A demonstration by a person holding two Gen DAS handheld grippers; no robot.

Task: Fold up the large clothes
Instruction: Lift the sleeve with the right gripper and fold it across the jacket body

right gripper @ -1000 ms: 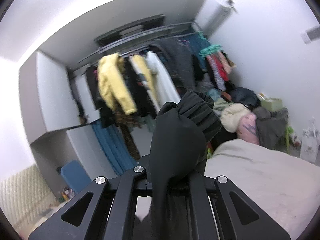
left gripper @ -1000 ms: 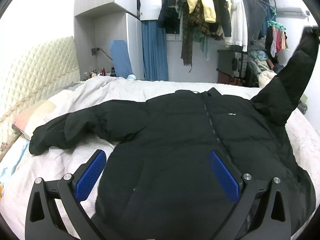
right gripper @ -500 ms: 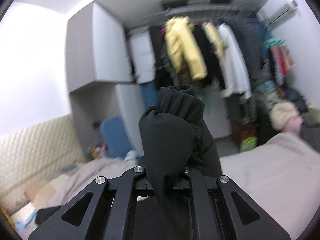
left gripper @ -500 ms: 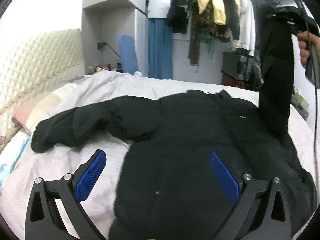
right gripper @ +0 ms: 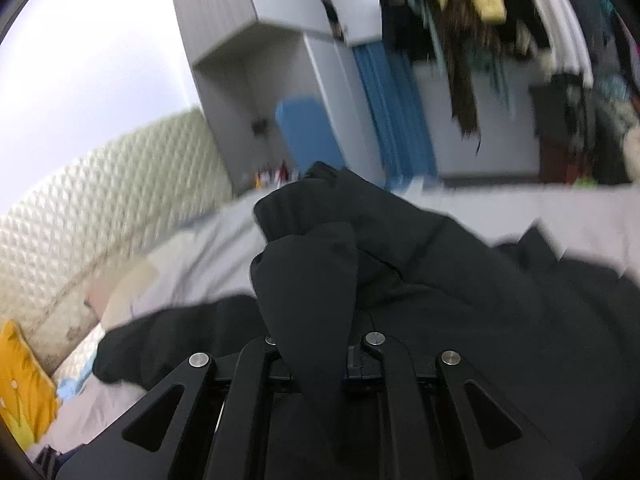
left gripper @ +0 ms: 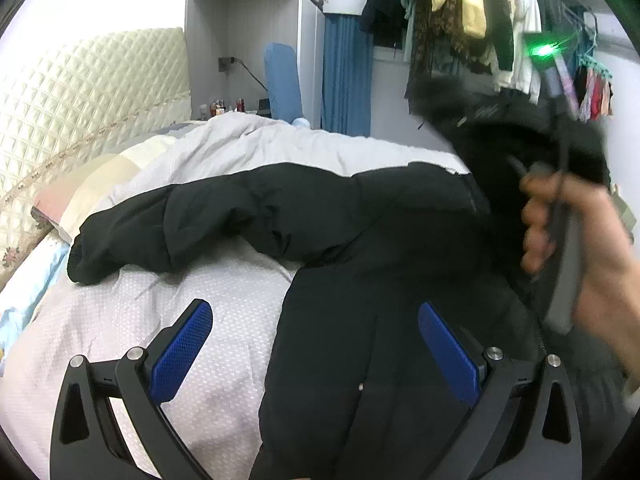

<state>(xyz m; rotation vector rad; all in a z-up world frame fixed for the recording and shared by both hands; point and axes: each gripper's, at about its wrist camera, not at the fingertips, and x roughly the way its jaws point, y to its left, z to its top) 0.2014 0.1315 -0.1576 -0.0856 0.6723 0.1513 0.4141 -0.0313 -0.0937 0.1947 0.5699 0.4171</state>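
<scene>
L tool (left gripper: pixel 314 350) wide apart; R tool (right gripper: pixel 316 354) clamped, blurred.

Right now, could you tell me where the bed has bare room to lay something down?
Bare quilt lies below the outstretched sleeve and left of the black jacket; another strip runs behind the jacket. The right is crowded: the right gripper holds the other sleeve there.

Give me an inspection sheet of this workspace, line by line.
Surface: bed with pale quilt, rumpled.
Job's things: black jacket spread on it; one sleeve lying out flat, the other sleeve lifted over the body.
Clutter: yellow pillow by the headboard.
Grippers: left tool open, empty, above the hem; right tool shut on the lifted sleeve.
Cables: wall plug lead.
Surroundings: crowded clothes rail, blue curtain.
</scene>
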